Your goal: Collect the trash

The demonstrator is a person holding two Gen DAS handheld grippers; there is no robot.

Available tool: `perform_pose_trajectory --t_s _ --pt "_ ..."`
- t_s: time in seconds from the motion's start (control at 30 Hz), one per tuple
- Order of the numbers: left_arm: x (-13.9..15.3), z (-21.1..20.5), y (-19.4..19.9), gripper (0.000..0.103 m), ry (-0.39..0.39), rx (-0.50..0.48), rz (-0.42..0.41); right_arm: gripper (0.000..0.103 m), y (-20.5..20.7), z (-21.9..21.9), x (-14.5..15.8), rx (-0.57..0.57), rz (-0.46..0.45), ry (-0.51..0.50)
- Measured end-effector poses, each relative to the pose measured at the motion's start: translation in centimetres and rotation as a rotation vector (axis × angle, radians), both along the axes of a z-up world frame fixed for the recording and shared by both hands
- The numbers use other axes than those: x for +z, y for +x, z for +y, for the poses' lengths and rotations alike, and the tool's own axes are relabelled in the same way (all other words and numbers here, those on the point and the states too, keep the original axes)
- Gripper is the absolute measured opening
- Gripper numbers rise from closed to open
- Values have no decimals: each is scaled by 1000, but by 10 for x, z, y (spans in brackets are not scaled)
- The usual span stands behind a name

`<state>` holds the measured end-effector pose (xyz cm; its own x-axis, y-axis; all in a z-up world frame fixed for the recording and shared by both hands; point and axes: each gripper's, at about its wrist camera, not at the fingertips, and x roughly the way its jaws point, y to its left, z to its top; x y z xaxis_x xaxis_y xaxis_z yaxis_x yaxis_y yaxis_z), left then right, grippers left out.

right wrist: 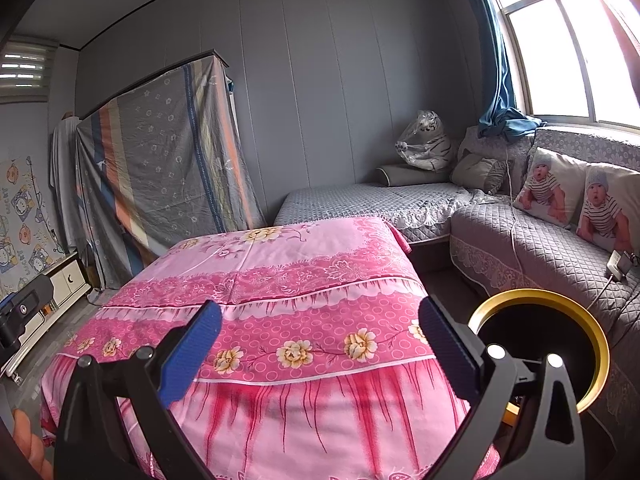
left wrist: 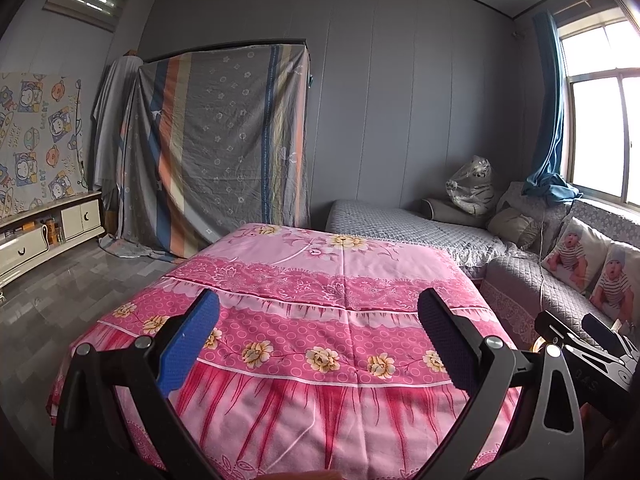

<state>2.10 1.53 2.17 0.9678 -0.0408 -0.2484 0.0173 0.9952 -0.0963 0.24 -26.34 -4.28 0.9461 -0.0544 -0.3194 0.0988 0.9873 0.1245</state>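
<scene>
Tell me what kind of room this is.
Probably a home living room: a grey corner sofa with cushions under a window, and a table under a pink flowered cloth.

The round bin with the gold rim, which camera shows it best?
The right wrist view: the bin sits low on the right beside the pink-covered table, its gold rim and dark inside plain. The left wrist view shows only a sliver of gold rim behind the right gripper.
</scene>
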Motion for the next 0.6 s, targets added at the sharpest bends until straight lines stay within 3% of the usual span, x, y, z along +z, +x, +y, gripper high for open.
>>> perform_pose_trajectory --t_s 0.6 --pt "4 -8 -1 95 24 -19 -13 95 1 -7 -2 -13 10 17"
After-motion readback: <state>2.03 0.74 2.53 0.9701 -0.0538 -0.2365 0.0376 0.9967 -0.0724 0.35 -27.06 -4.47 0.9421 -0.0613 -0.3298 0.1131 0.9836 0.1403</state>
